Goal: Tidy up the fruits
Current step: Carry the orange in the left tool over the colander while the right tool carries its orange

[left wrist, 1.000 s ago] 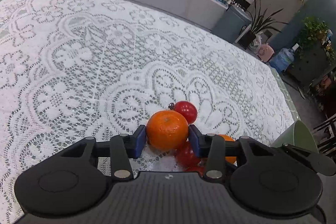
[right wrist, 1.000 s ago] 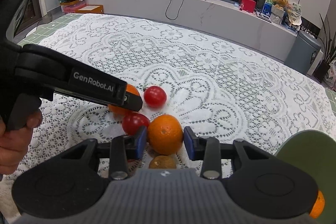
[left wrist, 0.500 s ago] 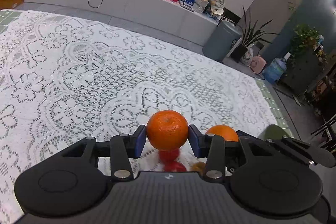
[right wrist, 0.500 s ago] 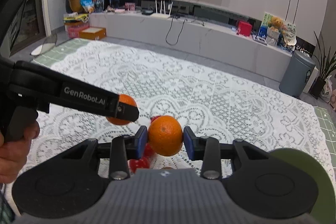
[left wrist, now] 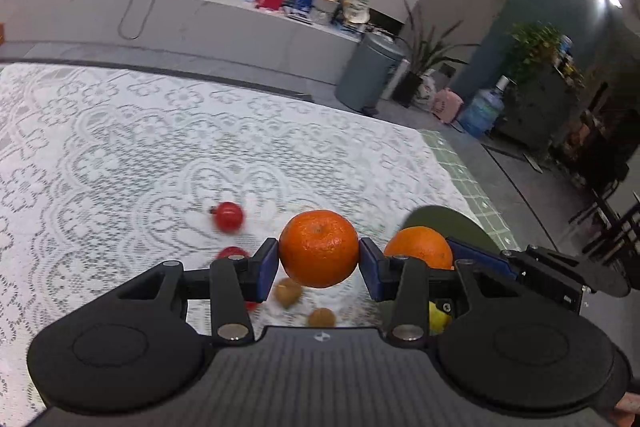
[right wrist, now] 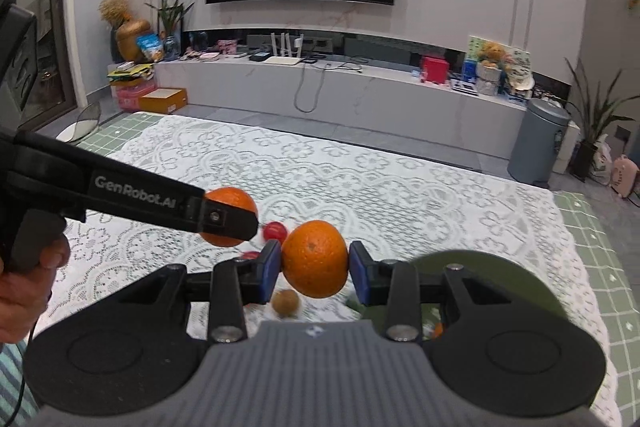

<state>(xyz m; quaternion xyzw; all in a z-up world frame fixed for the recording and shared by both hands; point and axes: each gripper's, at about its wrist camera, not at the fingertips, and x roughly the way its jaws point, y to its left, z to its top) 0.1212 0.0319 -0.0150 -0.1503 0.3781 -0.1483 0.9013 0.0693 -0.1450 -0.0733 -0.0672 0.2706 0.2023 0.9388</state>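
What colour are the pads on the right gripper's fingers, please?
Blue pads, clearest in the right wrist view.

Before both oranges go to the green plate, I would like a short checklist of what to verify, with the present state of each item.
1. Left tool grips its orange between both pads: ok.
2. Right tool grips its orange between both pads: ok.
3. Both oranges are lifted clear of the lace cloth: ok.
4. Green plate has free room: cannot tell, the tool hides most of it.
5. Two tools are apart, not touching: ok.
6. Loose tomato and small brown fruit lie away from the plate: ok.
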